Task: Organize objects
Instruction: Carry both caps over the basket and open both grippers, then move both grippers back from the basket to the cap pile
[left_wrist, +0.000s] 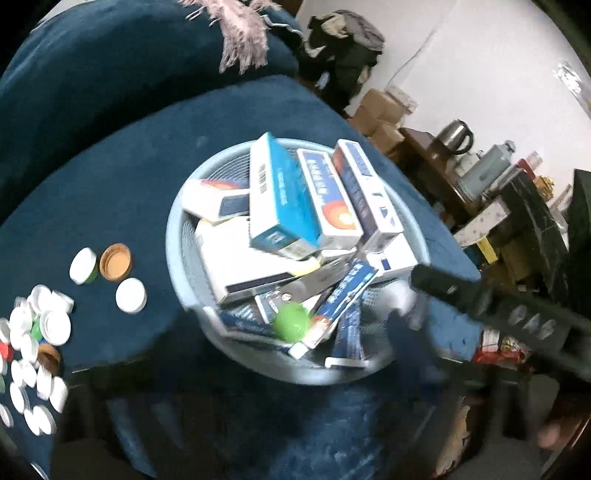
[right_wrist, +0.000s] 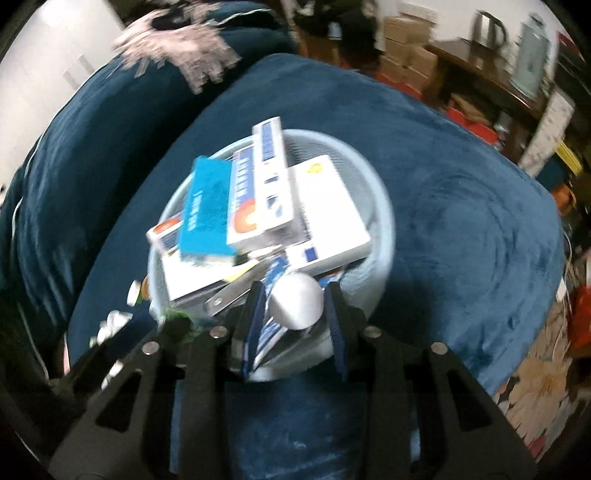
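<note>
A pale blue mesh basket (left_wrist: 177, 236) stands on a dark blue plush seat (left_wrist: 110, 192), heaped with white and blue cartons (left_wrist: 280, 199). A green cap (left_wrist: 291, 323) sits free at the basket's near side. My left gripper (left_wrist: 291, 354) shows only as dark blurs low in its own view, set wide apart and open with nothing gripped. In the right wrist view my right gripper (right_wrist: 297, 317) hangs over the basket's (right_wrist: 384, 206) near rim. A white cap (right_wrist: 295, 302) sits between its blue pads (right_wrist: 337, 325), with slim gaps on both sides.
Loose bottle caps (left_wrist: 33, 332) lie piled on the seat at left, with two white ones (left_wrist: 131, 295) and a brown one (left_wrist: 115, 261) nearer the basket. A pink fringed throw (left_wrist: 243, 40) drapes the cushion behind. A cluttered wooden shelf with a kettle (left_wrist: 458, 136) stands at right.
</note>
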